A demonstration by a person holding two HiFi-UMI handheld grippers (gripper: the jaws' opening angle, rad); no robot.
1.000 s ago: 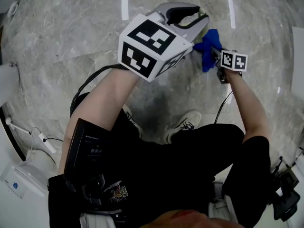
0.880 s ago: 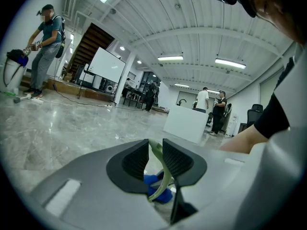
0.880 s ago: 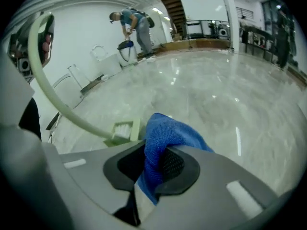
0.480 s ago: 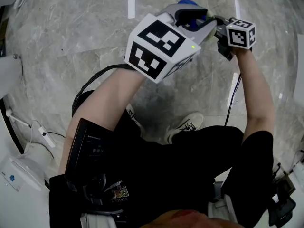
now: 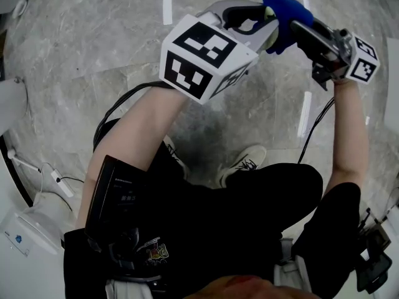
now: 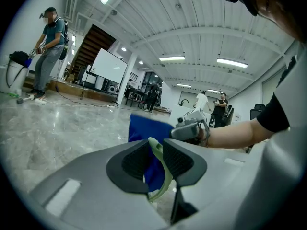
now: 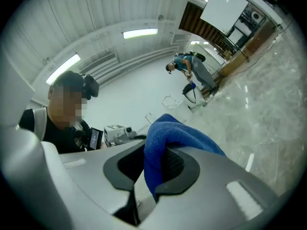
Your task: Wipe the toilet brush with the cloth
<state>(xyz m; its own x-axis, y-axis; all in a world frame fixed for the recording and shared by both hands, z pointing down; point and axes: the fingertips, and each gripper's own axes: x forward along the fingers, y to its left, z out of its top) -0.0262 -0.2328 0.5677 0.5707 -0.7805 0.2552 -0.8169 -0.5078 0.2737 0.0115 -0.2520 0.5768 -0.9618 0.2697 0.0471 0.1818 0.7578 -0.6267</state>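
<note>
Nearest, the person's shoes (image 5: 240, 164) stand on the grey marble floor (image 5: 93, 42), and both tools are held up in the air above it.

The left tool (image 5: 254, 27) is partly closed, with its dark pads on either side of a thin, pale green curved strip, which I take to be the handle of the toilet brush (image 6: 165, 169). No view shows the bristle head. The handle looks like light, stiff, smooth plastic. Held across so narrow a strip, it could probably twist or slide in the pads under a hard wipe, so a gentle stroke along it seems wiser.

Just beyond and to the right, the blue cloth (image 7: 175, 128) is bunched behind the handle, touching it or very nearly. The right tool (image 7: 156, 164) has its jaws nearly together, pinching a fold of the cloth, and the rest mounds over the jaw tips. The cloth is soft, limp and light, and its thick loose fold is the part to press against the handle.
</note>
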